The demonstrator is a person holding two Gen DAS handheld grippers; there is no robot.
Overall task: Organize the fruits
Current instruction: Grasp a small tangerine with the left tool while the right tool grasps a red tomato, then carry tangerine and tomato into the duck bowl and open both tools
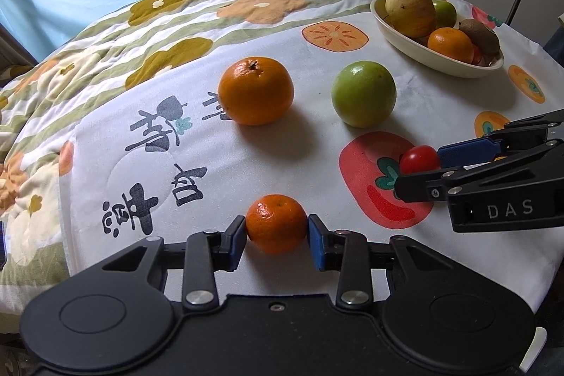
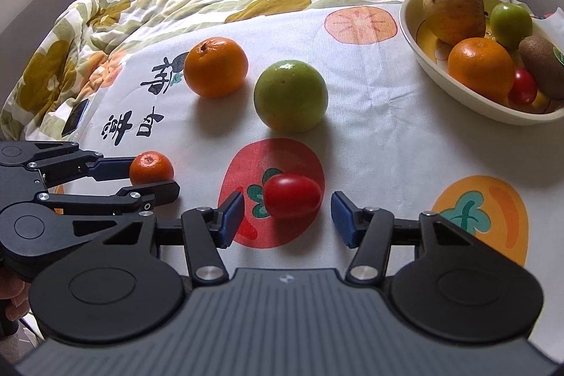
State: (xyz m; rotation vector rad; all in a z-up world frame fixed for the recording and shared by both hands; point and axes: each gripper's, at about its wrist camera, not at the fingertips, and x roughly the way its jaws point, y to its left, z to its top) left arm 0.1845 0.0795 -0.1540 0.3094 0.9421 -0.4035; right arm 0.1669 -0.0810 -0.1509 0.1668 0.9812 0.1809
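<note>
My left gripper (image 1: 276, 233) is shut on a small mandarin (image 1: 276, 223) that rests on the white printed cloth; both blue pads press its sides. The right wrist view shows the same small mandarin (image 2: 151, 168) between the left gripper's fingers (image 2: 116, 166). My right gripper (image 2: 287, 217) stands around a red cherry tomato (image 2: 292, 196), with a gap on each side, so it is open. From the left wrist view the tomato (image 1: 419, 159) lies between the right gripper's fingers (image 1: 465, 152). A larger orange (image 1: 255, 90) and a green fruit (image 1: 363, 93) sit farther back.
A cream oval bowl (image 2: 454, 87) at the back right holds a large yellowish fruit (image 2: 454, 7), an orange, a green fruit, a kiwi and a red tomato. A flowered quilt (image 2: 105, 23) covers the far side. A dark phone (image 2: 74, 117) lies at the cloth's left edge.
</note>
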